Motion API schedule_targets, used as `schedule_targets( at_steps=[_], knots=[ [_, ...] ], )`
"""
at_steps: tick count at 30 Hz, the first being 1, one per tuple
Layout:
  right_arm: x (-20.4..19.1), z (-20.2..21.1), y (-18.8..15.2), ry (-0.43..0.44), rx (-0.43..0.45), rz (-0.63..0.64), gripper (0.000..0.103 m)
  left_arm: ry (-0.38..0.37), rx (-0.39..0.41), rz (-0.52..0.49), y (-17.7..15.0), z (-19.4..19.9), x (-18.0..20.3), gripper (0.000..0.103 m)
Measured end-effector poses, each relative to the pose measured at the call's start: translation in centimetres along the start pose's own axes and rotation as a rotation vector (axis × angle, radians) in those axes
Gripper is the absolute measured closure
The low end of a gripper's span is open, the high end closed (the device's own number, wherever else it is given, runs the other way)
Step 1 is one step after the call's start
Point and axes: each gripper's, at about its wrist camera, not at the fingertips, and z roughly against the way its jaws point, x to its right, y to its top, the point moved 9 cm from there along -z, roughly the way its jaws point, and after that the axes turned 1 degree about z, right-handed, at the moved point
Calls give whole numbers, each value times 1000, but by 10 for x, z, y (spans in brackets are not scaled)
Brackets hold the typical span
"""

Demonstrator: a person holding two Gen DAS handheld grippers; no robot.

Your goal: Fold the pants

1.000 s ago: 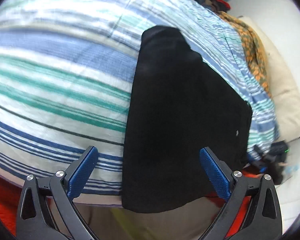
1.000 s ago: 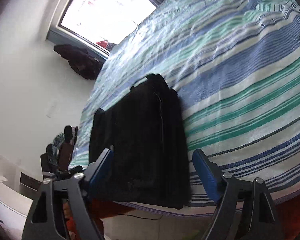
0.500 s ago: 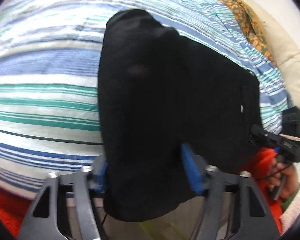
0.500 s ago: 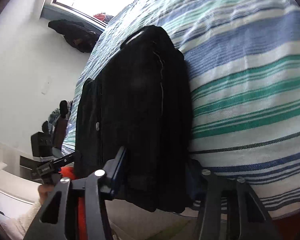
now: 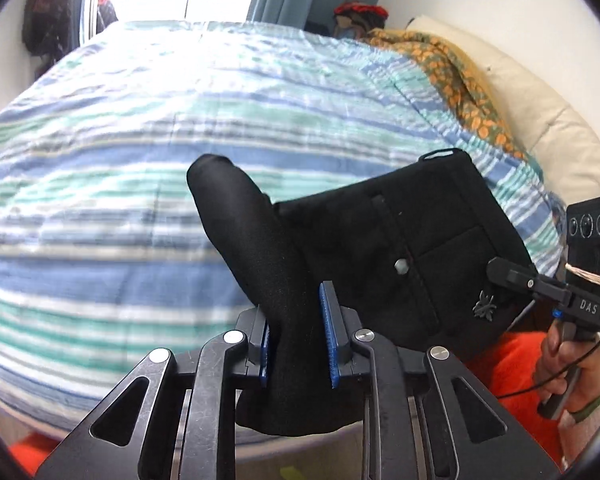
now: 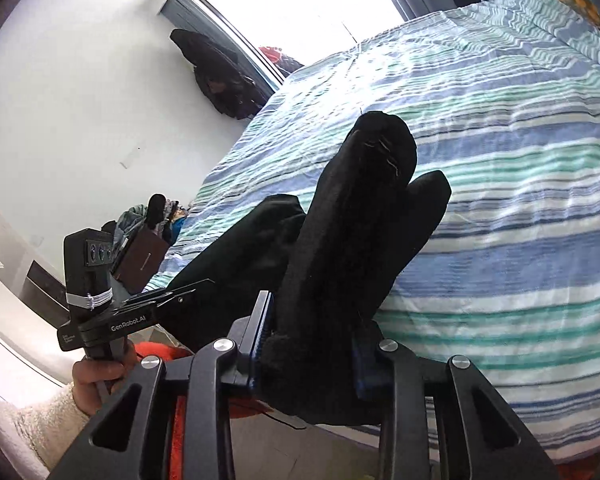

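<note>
While the near end of the black fabric pants (image 5: 400,240) is clamped in both closing jaws above the striped bed (image 5: 100,200), the fold-over remains undone.

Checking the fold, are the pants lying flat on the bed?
No, both grippers pinch the pants, lifting their edge off the bed.
</note>
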Motion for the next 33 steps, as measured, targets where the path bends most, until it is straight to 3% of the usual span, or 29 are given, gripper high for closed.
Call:
schedule_targets(
  at_steps=[4, 6, 7, 8, 9, 10, 12, 13, 14, 16, 20, 22, 26, 28, 30, 33],
  knots=[
    [-27, -18, 47, 4, 37, 80, 70, 50, 90, -14, 58, 6, -3, 83],
    [-30, -25, 72, -12, 70, 111, 70, 110, 140, -20, 77, 6, -17, 82],
    [-27, -31, 84, -34, 78, 114, 68, 146, 147, -12, 86, 2, -28, 76],
    [-20, -38, 92, -69, 66, 120, 62, 198, 134, 13, 89, -8, -44, 62],
    [-10, -47, 96, -144, 40, 132, 59, 235, 112, 39, 87, -15, -58, 52],
    [2, -55, 96, -235, 13, 150, 50, 260, 96, 59, 80, -20, -69, 35],
    [22, -55, 86, -378, -17, 185, 45, 301, 91, 75, 57, -20, -84, 27],
    [28, -49, 77, -401, -23, 187, 36, 313, 93, 65, 44, -18, -87, 20],
    [33, -43, 65, -424, -31, 187, 17, 336, 93, 45, 26, -14, -88, 15],
    [41, -29, 39, -489, -43, 209, 5, 372, 96, -5, 0, -9, -79, 11],
    [45, -3, -6, -575, -33, 219, 5, 484, 146, -120, -29, 7, -47, 6],
    [35, 11, -19, -575, 7, 206, 2, 499, 160, -143, -20, 18, -34, 6],
    [10, 35, -19, -607, 78, 230, 0, 648, 251, -132, 4, 66, -21, 3],
    [-9, 43, -10, -638, 87, 292, 0, 619, 317, -128, 13, 86, -11, 2],
    [-27, 51, -3, -657, 98, 337, 0, 543, 371, -132, 14, 98, 1, 2],
    [-43, 59, -1, -646, 79, 350, 0, 530, 331, -182, 3, 101, 18, 2]
  ],
)
